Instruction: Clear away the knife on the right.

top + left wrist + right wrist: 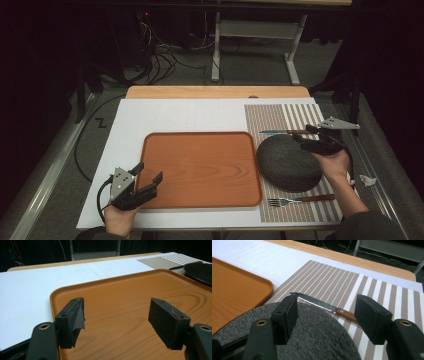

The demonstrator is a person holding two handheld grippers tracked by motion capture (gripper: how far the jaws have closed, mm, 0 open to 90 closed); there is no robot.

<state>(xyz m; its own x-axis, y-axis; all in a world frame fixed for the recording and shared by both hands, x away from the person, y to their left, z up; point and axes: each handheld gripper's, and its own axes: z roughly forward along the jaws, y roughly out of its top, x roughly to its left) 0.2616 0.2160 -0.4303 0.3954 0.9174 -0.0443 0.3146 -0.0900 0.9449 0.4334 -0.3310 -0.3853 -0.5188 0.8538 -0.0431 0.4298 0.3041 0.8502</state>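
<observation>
1. The right gripper [311, 137] has its jaws spread wide with nothing between them; in the right gripper view they stand over the far edge of the dark plate [312, 340], one jaw above the plate and the other above the mat.
2. The plate [287, 162] is round, dark grey and rough-surfaced. It lies on the striped mat [280, 117], just beside the tray's 3 o'clock edge.
3. At the plate's 12 o'clock lies a knife [280, 132] with a wooden handle, its blade pointing toward the tray; in the right gripper view the knife [322, 305] shows between the jaws, just past the plate's rim.
4. At the plate's 6 o'clock lies a fork [300, 200] with a wooden handle, tines toward the tray.
5. The left gripper [147, 179] also has its jaws wide apart and empty, hovering over the tray's 7 o'clock corner.
6. The orange wood-grain tray [200, 170] sits in the middle of the white board [150, 115] on the table.
</observation>
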